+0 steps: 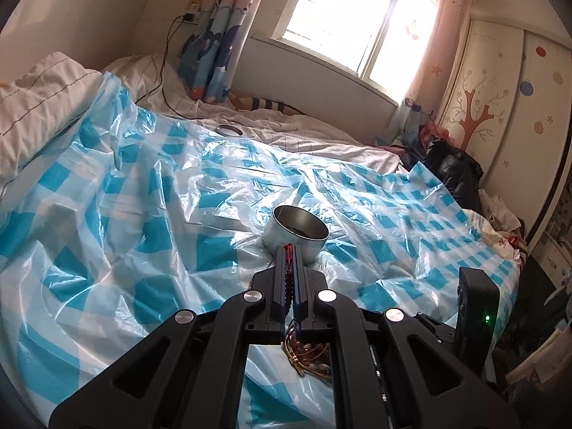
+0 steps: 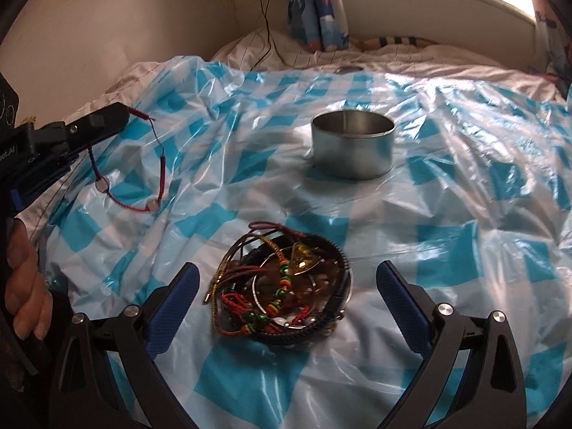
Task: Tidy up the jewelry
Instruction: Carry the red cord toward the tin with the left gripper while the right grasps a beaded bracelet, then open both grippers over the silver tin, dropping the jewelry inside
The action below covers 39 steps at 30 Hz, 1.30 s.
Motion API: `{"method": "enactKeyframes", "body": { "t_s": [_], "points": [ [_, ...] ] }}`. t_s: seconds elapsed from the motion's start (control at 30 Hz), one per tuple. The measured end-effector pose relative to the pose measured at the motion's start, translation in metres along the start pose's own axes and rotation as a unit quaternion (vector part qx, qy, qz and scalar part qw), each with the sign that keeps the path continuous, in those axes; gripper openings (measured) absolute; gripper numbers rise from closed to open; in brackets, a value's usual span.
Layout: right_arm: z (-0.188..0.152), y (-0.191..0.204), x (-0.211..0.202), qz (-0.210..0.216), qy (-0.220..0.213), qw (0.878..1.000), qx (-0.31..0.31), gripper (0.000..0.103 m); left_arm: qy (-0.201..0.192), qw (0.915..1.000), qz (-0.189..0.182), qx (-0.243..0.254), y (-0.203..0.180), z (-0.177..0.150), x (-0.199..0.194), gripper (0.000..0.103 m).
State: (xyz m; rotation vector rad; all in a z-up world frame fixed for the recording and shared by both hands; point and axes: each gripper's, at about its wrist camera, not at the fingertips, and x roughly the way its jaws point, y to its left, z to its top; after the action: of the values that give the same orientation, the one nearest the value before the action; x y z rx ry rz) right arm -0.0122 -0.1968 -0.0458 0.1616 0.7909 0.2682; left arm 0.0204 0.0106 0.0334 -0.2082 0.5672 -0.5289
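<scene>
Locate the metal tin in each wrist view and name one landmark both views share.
Left wrist view: the metal tin sits at centre, just beyond the shut left gripper's tips.
Right wrist view: the tin stands upper centre-right, beyond the jewelry pile.
Shared landmark: the blue cartoon curtain behind the bed.

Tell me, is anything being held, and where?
Yes. The left tongs are shut on a red string bracelet, pinching it at one end of its cord, so the rest dangles. The right tongs are open, holding nothing.
</scene>
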Motion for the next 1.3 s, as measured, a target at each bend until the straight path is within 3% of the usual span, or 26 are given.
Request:
{"method": "enactKeyframes", "body": {
  "t_s": [0.1,0.17,0.23,0.4,0.43,0.5,0.6,0.63,0.67,0.73,0.8,0.9,1.13,1.3],
  "points": [
    [-0.004,-0.001,0.004,0.002,0.014,1.000,0.003,0.070,0.002,1.0000,-0.002,0.006,-0.003,-0.001,0.000,0.003],
    [-0.006,-0.005,0.003,0.012,0.013,1.000,0.014,0.067,0.002,1.0000,-0.003,0.007,-0.003,-0.002,-0.001,0.003],
    [-0.006,-0.008,0.003,0.008,0.012,1.000,0.018,0.052,0.003,1.0000,-0.003,0.005,-0.003,-0.002,0.000,0.003],
    [-0.010,0.001,-0.002,-0.033,0.004,0.999,-0.026,0.053,0.004,1.0000,-0.002,0.006,-0.003,-0.002,0.000,0.003],
    [-0.012,0.006,-0.006,-0.061,-0.007,0.997,-0.045,0.067,0.005,1.0000,-0.002,0.007,-0.004,-0.003,0.000,0.003],
    [-0.013,0.010,-0.010,-0.080,-0.027,0.995,-0.059,0.075,0.007,0.9999,-0.002,0.008,-0.006,-0.006,0.001,0.003],
    [-0.012,0.016,-0.018,-0.056,-0.047,0.995,-0.071,0.070,0.009,0.9999,-0.001,0.010,-0.008,-0.009,0.002,0.003],
    [-0.012,0.017,-0.015,-0.037,-0.033,0.996,-0.072,0.057,0.009,0.9999,-0.001,0.009,-0.008,-0.009,0.001,0.003],
    [-0.012,0.015,-0.011,-0.027,-0.018,0.997,-0.067,0.052,0.009,0.9999,-0.001,0.009,-0.008,-0.010,0.002,0.003],
    [-0.013,0.008,-0.002,-0.012,0.007,0.999,-0.043,0.032,0.009,0.9999,-0.001,0.008,-0.007,-0.009,0.002,0.003],
    [-0.012,-0.002,-0.003,0.009,0.010,1.000,-0.009,0.027,0.008,0.9999,-0.002,0.009,-0.007,-0.008,0.002,0.003],
    [-0.011,-0.011,-0.006,0.036,0.010,0.999,0.020,0.009,0.009,0.9999,-0.001,0.009,-0.008,-0.010,0.002,0.003],
    [-0.004,-0.032,-0.029,0.100,-0.031,0.990,0.093,0.008,0.009,0.9999,-0.006,0.008,-0.007,-0.008,0.003,0.003],
    [0.033,-0.071,-0.043,0.130,-0.076,0.975,0.163,0.008,0.016,0.9989,-0.043,0.012,-0.015,0.007,0.030,0.003]
  ]
}}
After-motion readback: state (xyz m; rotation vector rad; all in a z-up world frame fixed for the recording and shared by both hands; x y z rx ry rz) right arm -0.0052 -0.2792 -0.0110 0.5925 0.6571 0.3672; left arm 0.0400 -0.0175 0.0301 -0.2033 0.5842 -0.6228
